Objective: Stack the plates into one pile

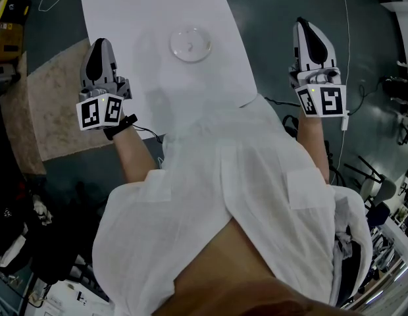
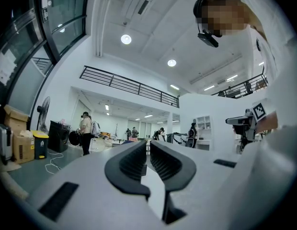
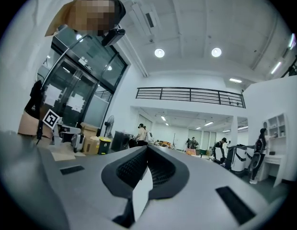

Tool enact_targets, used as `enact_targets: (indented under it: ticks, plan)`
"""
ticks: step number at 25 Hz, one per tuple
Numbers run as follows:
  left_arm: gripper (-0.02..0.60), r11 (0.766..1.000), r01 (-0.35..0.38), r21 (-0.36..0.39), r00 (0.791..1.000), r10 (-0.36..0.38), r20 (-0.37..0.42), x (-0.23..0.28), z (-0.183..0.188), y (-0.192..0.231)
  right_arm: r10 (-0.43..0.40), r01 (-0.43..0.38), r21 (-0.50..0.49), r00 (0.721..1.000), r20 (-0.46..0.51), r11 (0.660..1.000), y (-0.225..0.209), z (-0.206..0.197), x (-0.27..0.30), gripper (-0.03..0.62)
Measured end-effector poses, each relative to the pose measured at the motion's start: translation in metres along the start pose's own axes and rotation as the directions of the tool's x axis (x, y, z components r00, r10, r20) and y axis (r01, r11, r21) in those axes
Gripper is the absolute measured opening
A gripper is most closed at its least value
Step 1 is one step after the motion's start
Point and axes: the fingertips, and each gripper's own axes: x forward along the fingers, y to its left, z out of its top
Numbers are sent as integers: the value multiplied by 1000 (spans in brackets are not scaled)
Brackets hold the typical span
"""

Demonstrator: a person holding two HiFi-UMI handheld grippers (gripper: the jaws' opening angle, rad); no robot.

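Left gripper (image 1: 101,45) and right gripper (image 1: 304,25) flank the white counter (image 1: 125,5), fingers (image 2: 129,164) together, empty: the clear round glass plates (image 1: 189,45) seem already stacked.

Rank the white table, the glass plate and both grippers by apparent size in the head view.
1. white table
2. left gripper and right gripper: alike, so unranked. Both are nearer the camera, so their lead over the plate is unsure.
3. glass plate

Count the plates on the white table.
1: a clear plate lies on the white table, ahead of the person. More clear plates may be stacked in it or under it; the head view does not settle that.
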Motion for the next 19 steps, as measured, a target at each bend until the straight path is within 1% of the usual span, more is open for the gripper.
enact_targets:
  ticks: [8, 19]
  plan:
    - [32, 1000, 5, 3, 1000, -5, 3, 1, 3, -3, -6, 6, -35, 1000, -8, 999, 1, 1, -1, 26]
    - [32, 1000, 10, 5, 1000, -10, 1, 2, 2, -7, -15, 14, -55, 1000, -20, 998, 0, -2, -4, 26]
